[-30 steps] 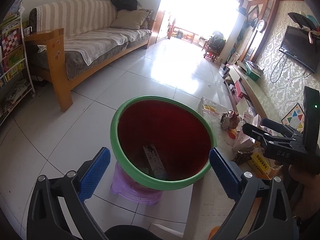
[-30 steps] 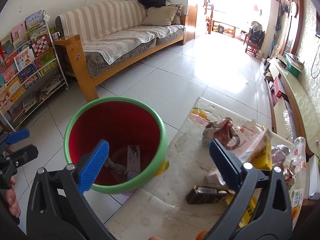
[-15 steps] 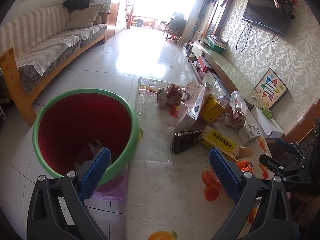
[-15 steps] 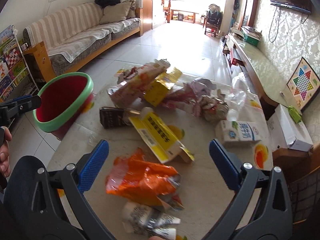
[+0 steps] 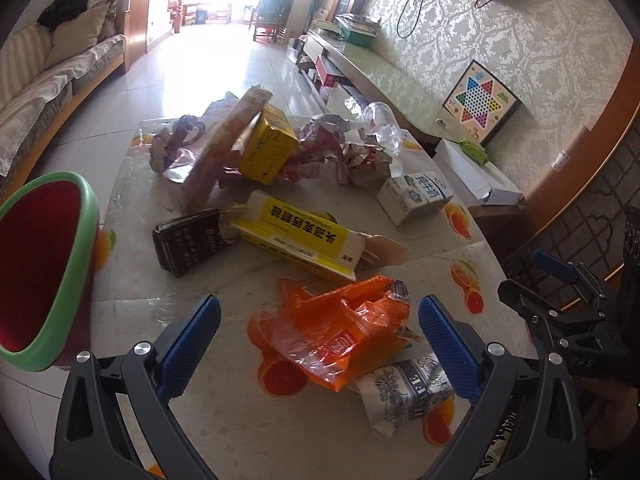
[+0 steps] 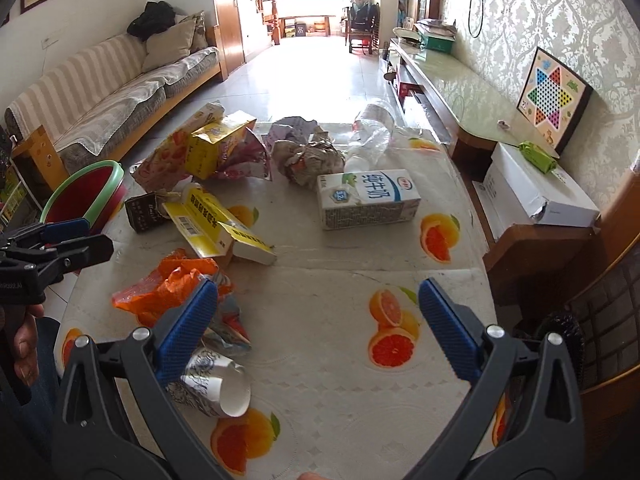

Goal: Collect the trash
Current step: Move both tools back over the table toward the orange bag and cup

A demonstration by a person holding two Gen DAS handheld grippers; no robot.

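Trash lies scattered on a table with an orange-print cloth (image 6: 340,352). An orange plastic bag (image 5: 344,332) sits between the open fingers of my left gripper (image 5: 320,344), with a crushed paper cup (image 5: 404,396) beside it. Farther off are a yellow box (image 5: 296,236), a dark packet (image 5: 188,240), a milk carton (image 6: 368,200) and crumpled wrappers (image 6: 312,156). A red bin with a green rim (image 5: 44,268) stands off the table's left edge. My right gripper (image 6: 318,336) is open and empty over bare cloth, right of the bag (image 6: 172,284) and cup (image 6: 212,384).
A striped sofa (image 6: 100,100) runs along the left wall. A low TV cabinet (image 6: 452,96) with a checkers board (image 6: 554,100) and a white box (image 6: 532,184) lines the right wall. Tiled floor (image 6: 312,76) lies beyond the table.
Both views swung right, away from the red bin and onto the table. My left gripper now frames the orange bag. My right gripper moved right of the bag, over bare cloth.
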